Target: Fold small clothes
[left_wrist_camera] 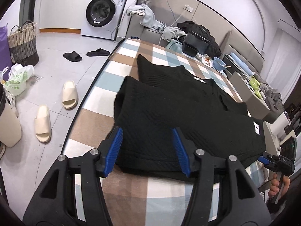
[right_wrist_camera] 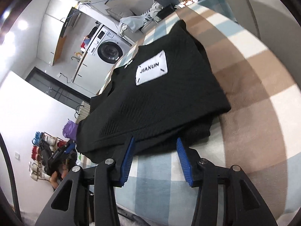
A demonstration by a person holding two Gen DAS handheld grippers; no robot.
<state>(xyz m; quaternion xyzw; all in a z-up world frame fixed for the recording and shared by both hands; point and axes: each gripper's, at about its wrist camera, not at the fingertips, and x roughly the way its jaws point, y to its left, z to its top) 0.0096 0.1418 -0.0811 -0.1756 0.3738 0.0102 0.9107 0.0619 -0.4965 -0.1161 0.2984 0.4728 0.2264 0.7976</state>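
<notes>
On the checked bed cover [left_wrist_camera: 90,120] lies the black top [left_wrist_camera: 188,113], folded over with its near edge facing both tools. The left gripper [left_wrist_camera: 147,151] and the right gripper [right_wrist_camera: 156,160] each have their 2 blue fingers apart, holding nothing, right at that edge. If they close on only 1 layer, or snag the cover too, the neat fold could pull open.

A lived-in home, part bedroom and part laundry corner: a white front-loading washing machine [left_wrist_camera: 105,11] against the wall, a bed with a checked brown, blue and white cover [left_wrist_camera: 120,69], cream rubber slippers [left_wrist_camera: 70,94] on the grey tiled floor [left_wrist_camera: 56,43], and a woven laundry basket [left_wrist_camera: 23,43].
</notes>
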